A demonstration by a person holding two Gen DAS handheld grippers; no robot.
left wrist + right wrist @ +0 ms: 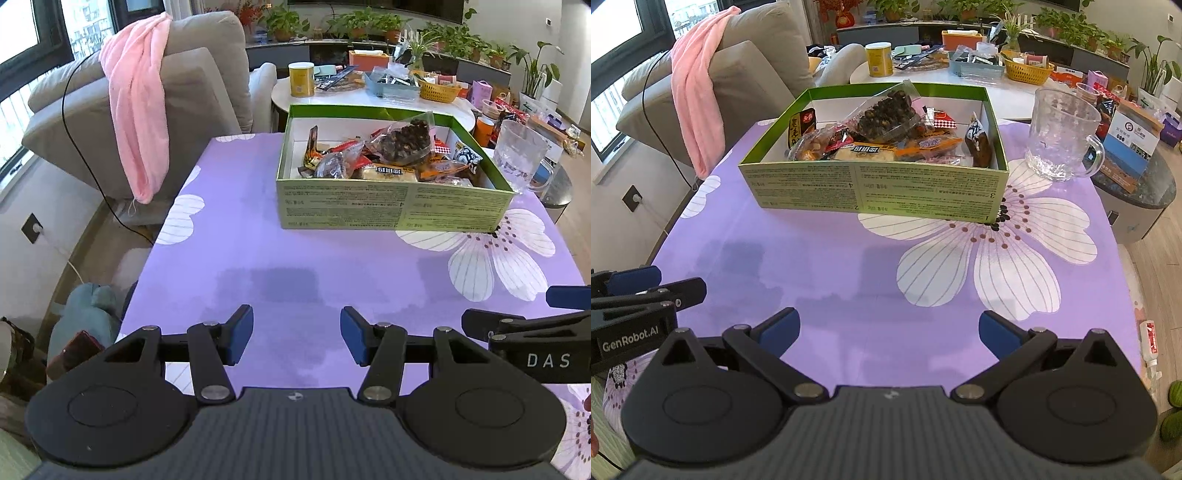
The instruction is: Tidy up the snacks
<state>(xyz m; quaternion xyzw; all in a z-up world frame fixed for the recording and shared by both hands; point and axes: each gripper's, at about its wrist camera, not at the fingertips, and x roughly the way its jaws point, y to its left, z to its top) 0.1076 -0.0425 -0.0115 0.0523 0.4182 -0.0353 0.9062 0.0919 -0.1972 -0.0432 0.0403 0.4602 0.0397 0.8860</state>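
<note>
A green cardboard box [391, 206] [875, 192] stands on the purple flowered tablecloth [295, 266] at the far side. Inside lie several snack packets [391, 162] [886, 140], with a clear bag of dark nuts [404, 140] [886, 114] on top. My left gripper [297, 338] hovers open over bare cloth near the table's front edge, nothing between its blue pads. My right gripper [889, 334] stands open beside it, also empty. Each gripper shows at the edge of the other's view: the right [532, 321], the left [646, 284].
A clear glass mug [1062, 136] [519, 155] stands right of the box. A grey sofa with a pink towel [136, 122] lies to the left. Behind the box, a white round table [354, 98] carries a yellow can, baskets and packets. Potted plants line the back.
</note>
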